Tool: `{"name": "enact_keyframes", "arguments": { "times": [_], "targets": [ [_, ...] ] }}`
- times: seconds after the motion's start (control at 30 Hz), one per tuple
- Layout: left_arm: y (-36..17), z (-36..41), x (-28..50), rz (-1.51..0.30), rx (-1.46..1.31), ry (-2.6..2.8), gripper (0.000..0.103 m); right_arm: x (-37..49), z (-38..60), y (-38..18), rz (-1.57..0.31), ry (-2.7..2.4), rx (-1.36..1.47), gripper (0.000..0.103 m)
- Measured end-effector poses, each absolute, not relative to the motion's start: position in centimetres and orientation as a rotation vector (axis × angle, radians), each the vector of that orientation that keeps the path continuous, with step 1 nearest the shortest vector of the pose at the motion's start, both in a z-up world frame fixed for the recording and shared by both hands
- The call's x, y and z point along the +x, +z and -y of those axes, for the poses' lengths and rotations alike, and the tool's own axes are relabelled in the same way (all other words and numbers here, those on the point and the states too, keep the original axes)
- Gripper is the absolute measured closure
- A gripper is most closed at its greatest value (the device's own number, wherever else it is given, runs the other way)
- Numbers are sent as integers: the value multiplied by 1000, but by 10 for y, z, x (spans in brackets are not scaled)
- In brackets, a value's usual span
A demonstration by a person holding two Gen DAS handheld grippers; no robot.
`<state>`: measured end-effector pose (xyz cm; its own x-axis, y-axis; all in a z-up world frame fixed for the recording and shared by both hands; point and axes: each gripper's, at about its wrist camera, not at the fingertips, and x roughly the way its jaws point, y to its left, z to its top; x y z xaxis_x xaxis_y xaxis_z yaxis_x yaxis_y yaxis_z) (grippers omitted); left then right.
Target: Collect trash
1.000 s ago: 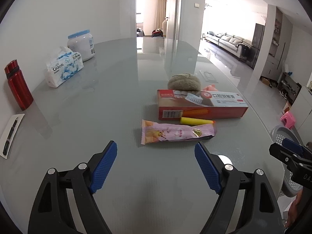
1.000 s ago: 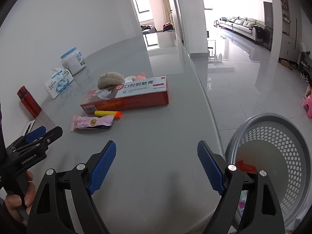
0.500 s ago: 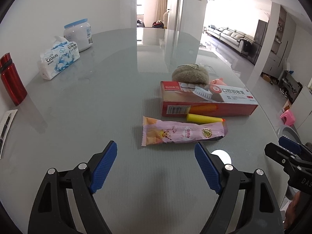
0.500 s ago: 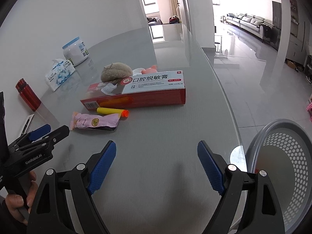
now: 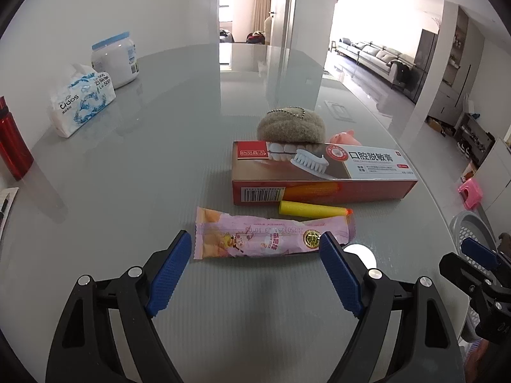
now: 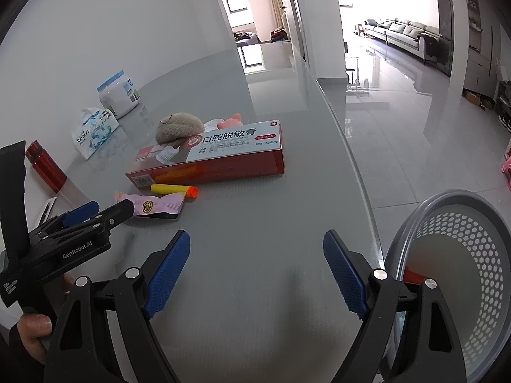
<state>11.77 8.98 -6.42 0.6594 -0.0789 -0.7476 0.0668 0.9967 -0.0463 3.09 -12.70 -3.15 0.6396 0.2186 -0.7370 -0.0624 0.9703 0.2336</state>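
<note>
The left gripper [image 5: 255, 265] hangs over the grey table [image 5: 127, 191] with its blue-padded jaws spread wide and nothing between them. Just ahead of its fingertips lies a pink snack wrapper [image 5: 271, 237], flat and crosswise, its ends reaching about as far as the two pads. Right behind the wrapper sits a yellow foam dart [image 5: 314, 209] with an orange tip, and touching that, a long red toothpaste box [image 5: 322, 172]. A grey fuzzy pouch [image 5: 292, 126] with a bead chain and a small pink pig toy [image 5: 346, 137] rest just past the box. Far off to the gripper's left stand a tissue pack [image 5: 81, 103], a white jar [image 5: 116, 59] and a red bottle [image 5: 11, 146].

The right gripper [image 6: 255, 268] is likewise spread and empty, over bare tabletop near the edge. Beside its right finger, below the table's rim, stands a grey perforated basket [image 6: 472, 255] with something red inside. The wrapper [image 6: 159, 206] lies ahead to its left.
</note>
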Motion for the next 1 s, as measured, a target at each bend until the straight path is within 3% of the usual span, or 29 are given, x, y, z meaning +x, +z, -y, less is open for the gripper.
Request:
{"name": "enact_keyframes", "arguments": {
  "times": [0.47, 1.0],
  "targets": [
    [-54, -80, 128, -837, -34, -62, 21, 39, 130, -29, -872, 163, 214, 21],
    [-81, -74, 135, -911, 21, -1, 21, 29, 149, -22, -852, 146, 242, 21]
  ]
}}
